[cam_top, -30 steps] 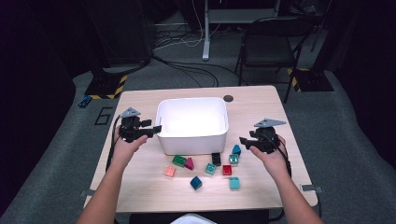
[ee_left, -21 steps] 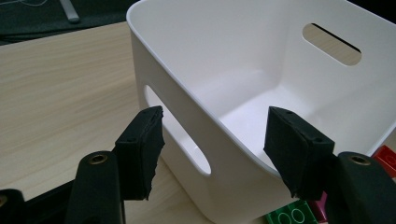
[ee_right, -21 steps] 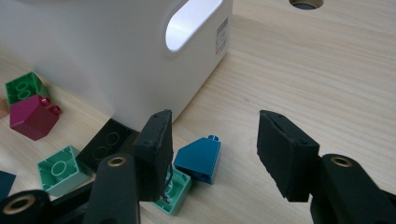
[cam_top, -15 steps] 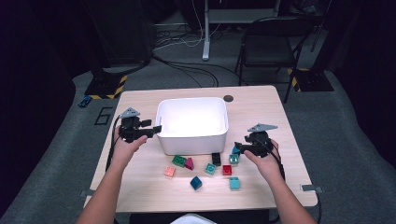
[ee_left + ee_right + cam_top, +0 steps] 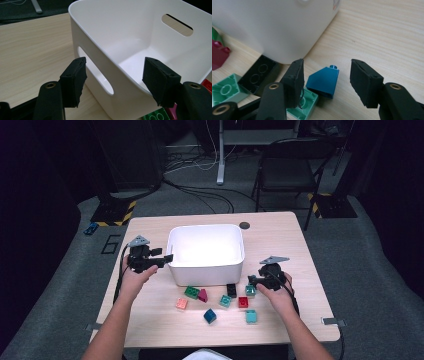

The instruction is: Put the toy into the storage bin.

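The right gripper (image 5: 325, 82) has dropped low over the bricks strewn along the table's near edge, and its jaws stand apart on either side of a blue sloped brick (image 5: 323, 81) without pressing it. They have just been widening a little, which I take as lining up for a pick. That brick lies just off the near right corner of the white bin (image 5: 206, 252), touching a light green brick (image 5: 305, 103) and beside a black brick (image 5: 258, 78) lying studs down.

The left gripper (image 5: 113, 80) waits at the bin's left wall by its handle slot, jaws spread, one outside and one over the inside. They have just been opening, with the rim between them but unpinched, probably to steady the bin if needed.

From above, the right hand (image 5: 277, 292) covers the blue brick, and the dark red brick (image 5: 218, 56) is cut off in the right gripper view.
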Tool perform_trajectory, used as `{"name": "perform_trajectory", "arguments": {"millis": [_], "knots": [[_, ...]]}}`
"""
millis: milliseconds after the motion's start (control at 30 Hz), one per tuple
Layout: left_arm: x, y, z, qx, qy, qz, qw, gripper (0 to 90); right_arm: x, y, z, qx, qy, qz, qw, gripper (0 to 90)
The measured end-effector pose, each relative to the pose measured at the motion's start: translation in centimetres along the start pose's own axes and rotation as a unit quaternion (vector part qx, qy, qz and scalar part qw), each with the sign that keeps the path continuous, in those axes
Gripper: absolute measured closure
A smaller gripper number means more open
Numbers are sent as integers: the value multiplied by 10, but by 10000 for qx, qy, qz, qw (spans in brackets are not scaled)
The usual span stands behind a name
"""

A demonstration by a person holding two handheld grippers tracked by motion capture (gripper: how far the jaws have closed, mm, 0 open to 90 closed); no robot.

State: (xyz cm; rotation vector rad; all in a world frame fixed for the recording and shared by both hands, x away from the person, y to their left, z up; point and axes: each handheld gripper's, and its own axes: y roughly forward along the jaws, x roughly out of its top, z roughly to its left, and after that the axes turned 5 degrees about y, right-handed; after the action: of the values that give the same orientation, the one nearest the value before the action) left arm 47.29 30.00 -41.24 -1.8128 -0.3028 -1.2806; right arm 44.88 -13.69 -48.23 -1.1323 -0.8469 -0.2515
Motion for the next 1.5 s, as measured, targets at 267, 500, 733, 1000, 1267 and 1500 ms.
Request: {"name": "perform_trajectory", "arguments": {"millis": [267,500,733,1000,1267,1500], "knots": [[0,0,0,-6,-5,-5,10000,353,-4,11,0,-34,-9,95,9999,452],[0,0,0,2,3,-4,10000,353,-6,16,1,-18,67,212,9998,544],[0,0,0,1,6,-4,10000,353,-6,16,0,-45,2,206,9998,579],[0,1,0,-1,8,-9,10000,352,-2,10,0,51,-40,208,9998,584],[0,1,-1,2,-15,-23,10000,353,12,-9,-1,70,-150,76,9998,585],[0,1,-1,-4,-18,-19,10000,354,24,-26,-2,179,-116,-1,9998,586]]}}
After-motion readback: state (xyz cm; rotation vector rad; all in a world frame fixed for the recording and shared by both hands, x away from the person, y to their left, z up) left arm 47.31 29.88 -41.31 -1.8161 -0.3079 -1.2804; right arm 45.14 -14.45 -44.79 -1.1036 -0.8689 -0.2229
